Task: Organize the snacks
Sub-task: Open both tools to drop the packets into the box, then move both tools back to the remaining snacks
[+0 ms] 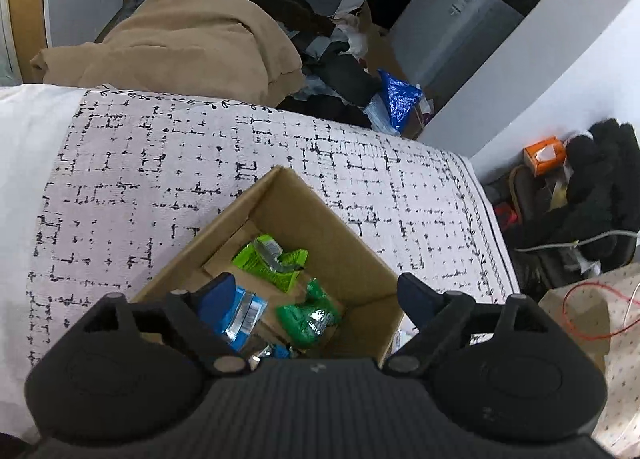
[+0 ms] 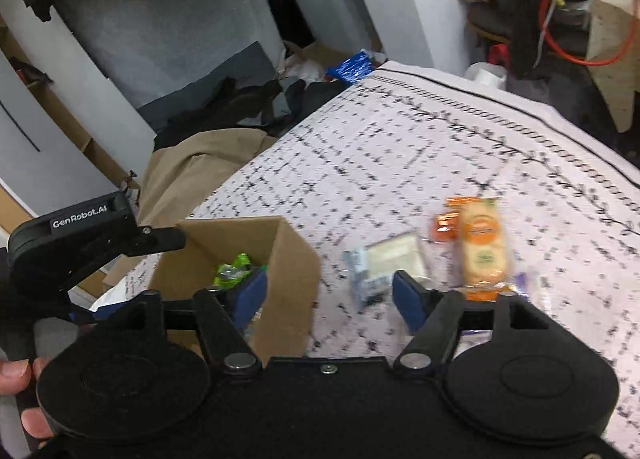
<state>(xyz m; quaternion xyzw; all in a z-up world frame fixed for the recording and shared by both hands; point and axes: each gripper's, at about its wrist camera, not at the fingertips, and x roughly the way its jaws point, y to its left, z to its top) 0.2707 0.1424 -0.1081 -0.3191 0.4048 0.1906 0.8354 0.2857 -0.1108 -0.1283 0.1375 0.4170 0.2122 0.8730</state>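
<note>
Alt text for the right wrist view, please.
The open, empty right gripper hovers over a patterned cloth, between a cardboard box holding a green packet and loose snacks: an orange cracker pack and a pale wrapped pack.

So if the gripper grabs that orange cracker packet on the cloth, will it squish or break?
Probably a bit of both. The orange cracker packet looks like thin crinkly wrapper over stacked round crackers, so it likely feels light, maybe slippery, and a hard squeeze could crack them. It lies flat, so rolling seems unlikely.

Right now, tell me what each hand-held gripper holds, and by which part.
Nothing. The left hand-held gripper and right hand-held gripper are both open and empty.
</note>
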